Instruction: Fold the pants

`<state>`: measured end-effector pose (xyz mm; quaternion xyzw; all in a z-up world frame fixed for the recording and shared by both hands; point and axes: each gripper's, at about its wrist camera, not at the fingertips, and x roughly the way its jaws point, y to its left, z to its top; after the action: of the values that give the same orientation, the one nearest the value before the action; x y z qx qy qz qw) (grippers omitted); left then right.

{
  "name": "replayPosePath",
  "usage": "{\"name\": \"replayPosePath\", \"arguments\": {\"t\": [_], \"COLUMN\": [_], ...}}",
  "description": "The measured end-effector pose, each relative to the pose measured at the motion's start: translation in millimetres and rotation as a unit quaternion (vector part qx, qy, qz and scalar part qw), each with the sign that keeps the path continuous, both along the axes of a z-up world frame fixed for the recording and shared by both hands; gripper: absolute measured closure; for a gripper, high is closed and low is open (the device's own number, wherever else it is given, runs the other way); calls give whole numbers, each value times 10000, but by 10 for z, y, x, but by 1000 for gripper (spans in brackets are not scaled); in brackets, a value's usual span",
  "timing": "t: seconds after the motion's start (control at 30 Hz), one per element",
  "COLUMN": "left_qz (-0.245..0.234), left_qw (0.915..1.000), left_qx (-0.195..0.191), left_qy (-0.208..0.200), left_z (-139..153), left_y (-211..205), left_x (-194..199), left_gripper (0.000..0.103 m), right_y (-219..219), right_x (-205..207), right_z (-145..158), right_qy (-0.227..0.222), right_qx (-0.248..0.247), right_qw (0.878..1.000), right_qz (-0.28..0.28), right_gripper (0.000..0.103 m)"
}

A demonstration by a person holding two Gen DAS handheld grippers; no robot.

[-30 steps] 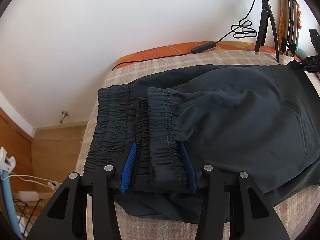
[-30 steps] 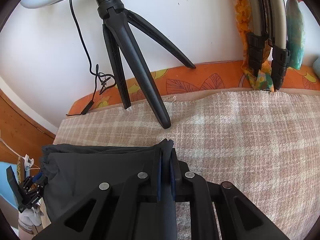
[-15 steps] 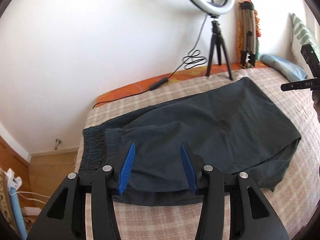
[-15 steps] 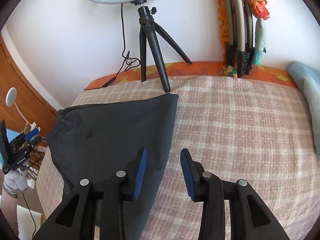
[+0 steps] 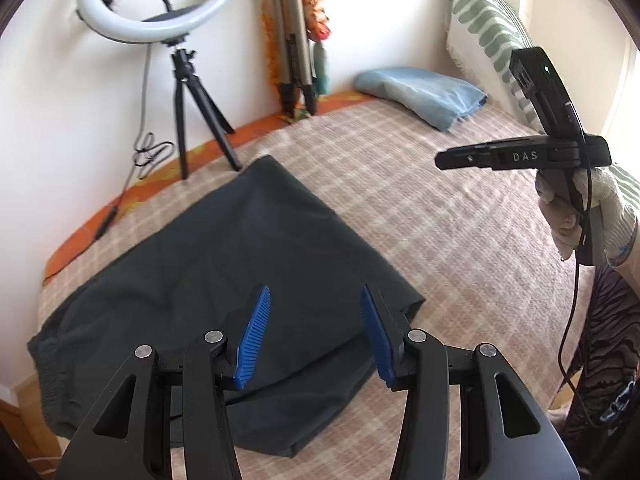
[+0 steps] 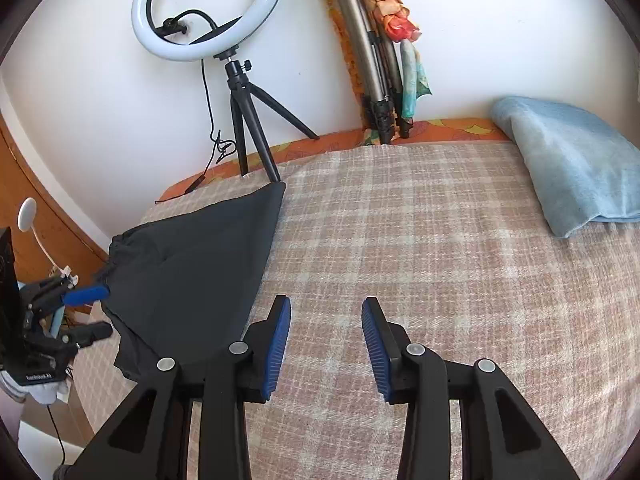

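Both my tongs gape empty above the bed [image 6: 440, 240]: left tongs [image 5: 316, 332] over the folded dark pants [image 5: 224, 264], right tongs [image 6: 326, 340] just beside their edge.

Dark pants [image 5: 224, 272] — folded; flat on bed

Bare plaid bedspread [image 6: 420, 248] right of pants [image 6: 192, 272]; tripod [image 6: 248, 120], blue towel [image 6: 572, 160] crowd far edge.

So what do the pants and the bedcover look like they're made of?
Pants: thin, smooth woven fabric, matte dark charcoal, probably synthetic or cotton blend; it lies flat with soft creases. Bedcover: coarser woven cloth, beige-pink plaid, slightly fuzzy surface, possibly cotton or wool.
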<state>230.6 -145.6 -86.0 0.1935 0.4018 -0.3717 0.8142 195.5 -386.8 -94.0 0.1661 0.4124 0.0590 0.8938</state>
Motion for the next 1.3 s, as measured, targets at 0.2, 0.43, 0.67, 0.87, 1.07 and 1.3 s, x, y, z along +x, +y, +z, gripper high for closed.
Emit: {"name": "replayPosePath", "arguments": {"t": [0.2, 0.43, 0.67, 0.87, 1.07, 1.3], "left_qz": [-389, -406, -216, -31, 116, 171], "left_qw": [9977, 9935, 9943, 9971, 9994, 9997], "left_qx": [439, 1059, 1014, 722, 253, -26], "left_qy": [329, 138, 236, 256, 186, 170], "left_z": [-409, -680, -802, -728, -525, -410], "left_y": [-619, -899, -859, -741, -575, -469], "left_x": [-251, -365, -218, -156, -169, -230], "left_gripper": [57, 55, 61, 96, 97, 97], "right_y": [-173, -267, -243, -144, 138, 356], "right_x": [-23, 79, 132, 247, 643, 1351], "right_z": [-22, -77, -50, -182, -313, -650], "right_qy": [-27, 30, 21, 274, 564, 908], "right_qx": [182, 423, 695, 1117, 1420, 1687], "right_qw": [9998, 9991, 9976, 9932, 9871, 9808], "right_qz": [38, 17, 49, 198, 490, 365], "right_gripper": [62, 62, 61, 57, 53, 53]}}
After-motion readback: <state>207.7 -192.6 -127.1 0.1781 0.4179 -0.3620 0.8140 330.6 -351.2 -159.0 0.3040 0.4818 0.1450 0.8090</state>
